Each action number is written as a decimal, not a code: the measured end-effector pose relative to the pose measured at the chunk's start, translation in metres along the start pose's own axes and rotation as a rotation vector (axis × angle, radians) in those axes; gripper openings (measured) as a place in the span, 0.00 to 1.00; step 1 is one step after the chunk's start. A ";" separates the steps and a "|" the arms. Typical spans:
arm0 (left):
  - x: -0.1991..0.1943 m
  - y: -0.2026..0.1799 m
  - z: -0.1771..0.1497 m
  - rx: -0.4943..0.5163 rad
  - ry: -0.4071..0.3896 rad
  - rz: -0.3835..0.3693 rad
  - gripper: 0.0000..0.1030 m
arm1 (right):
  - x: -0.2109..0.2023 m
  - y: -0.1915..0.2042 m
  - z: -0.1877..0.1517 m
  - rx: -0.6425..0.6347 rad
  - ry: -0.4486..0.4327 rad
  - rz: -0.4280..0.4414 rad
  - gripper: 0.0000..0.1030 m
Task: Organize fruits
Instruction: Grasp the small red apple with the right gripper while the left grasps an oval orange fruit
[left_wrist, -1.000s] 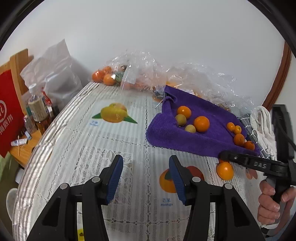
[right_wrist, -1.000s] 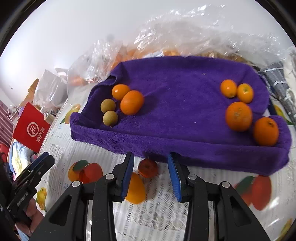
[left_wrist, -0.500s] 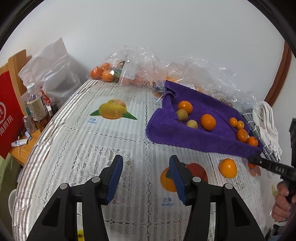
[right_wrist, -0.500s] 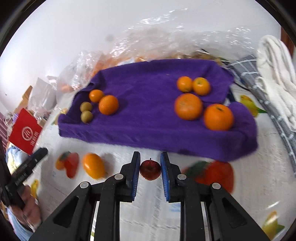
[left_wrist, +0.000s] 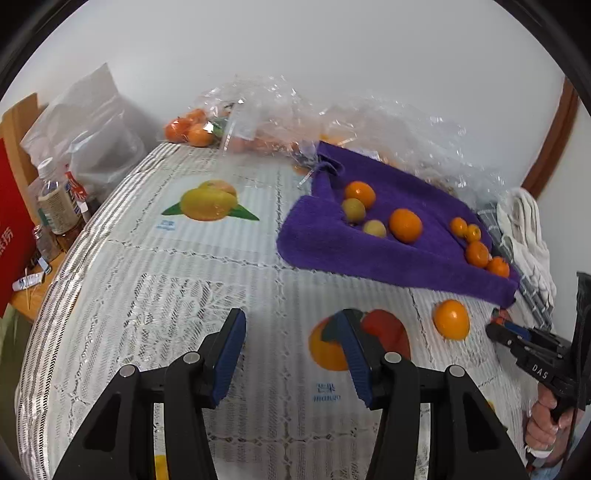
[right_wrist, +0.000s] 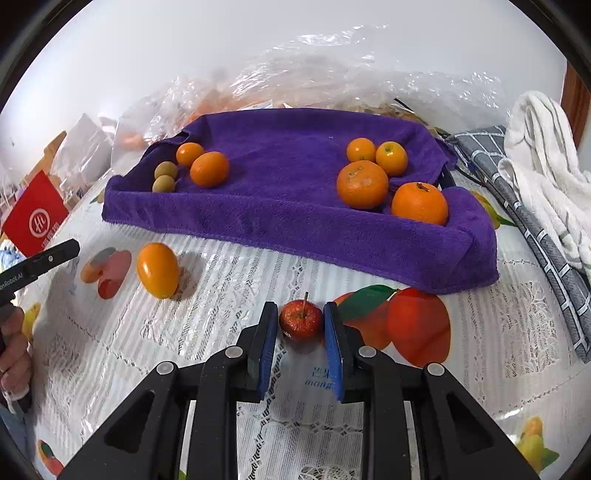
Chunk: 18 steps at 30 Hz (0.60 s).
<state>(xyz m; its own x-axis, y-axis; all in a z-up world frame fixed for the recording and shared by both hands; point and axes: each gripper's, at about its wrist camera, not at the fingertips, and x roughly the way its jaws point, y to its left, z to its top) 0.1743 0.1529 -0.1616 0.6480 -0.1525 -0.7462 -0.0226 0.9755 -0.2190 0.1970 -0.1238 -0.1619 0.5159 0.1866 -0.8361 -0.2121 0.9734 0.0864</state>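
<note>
Fruit-print tablecloth (right_wrist: 221, 295), right gripper (right_wrist: 301, 325) now clamped on small red apple (right_wrist: 301, 320), left gripper (left_wrist: 291, 354) unchanged, part-open, empty

Both grippers are black plastic, with silver screws at the joints and ribbed blue pads inside the fingers (left_wrist: 229, 354). At the right edge of the left wrist view, the right gripper (left_wrist: 498, 330) carries white "DAS" lettering. At the left edge of the right wrist view, the left gripper (right_wrist: 72, 247) shows white "Robot.AI" lettering.

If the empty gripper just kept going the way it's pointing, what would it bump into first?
Probably the tablecloth itself. The left gripper is open, holds nothing and tilts down at a bare patch of cloth. No fruit seems to lie in its line; the purple towel sits farther off to the right, though depth is hard to judge.
</note>
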 end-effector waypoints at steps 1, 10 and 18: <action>0.001 -0.002 -0.001 0.014 0.014 0.011 0.48 | -0.001 0.000 0.000 -0.001 -0.001 0.000 0.23; 0.000 -0.019 -0.013 0.022 0.063 0.047 0.47 | -0.023 -0.032 0.000 0.109 -0.074 -0.034 0.23; 0.012 -0.096 -0.017 0.031 0.124 -0.182 0.47 | -0.031 -0.063 -0.001 0.212 -0.105 -0.056 0.23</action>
<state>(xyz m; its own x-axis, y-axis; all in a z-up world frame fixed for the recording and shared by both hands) 0.1717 0.0543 -0.1601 0.5409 -0.3430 -0.7680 0.1107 0.9342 -0.3393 0.1940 -0.1906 -0.1420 0.6080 0.1334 -0.7826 -0.0073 0.9867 0.1625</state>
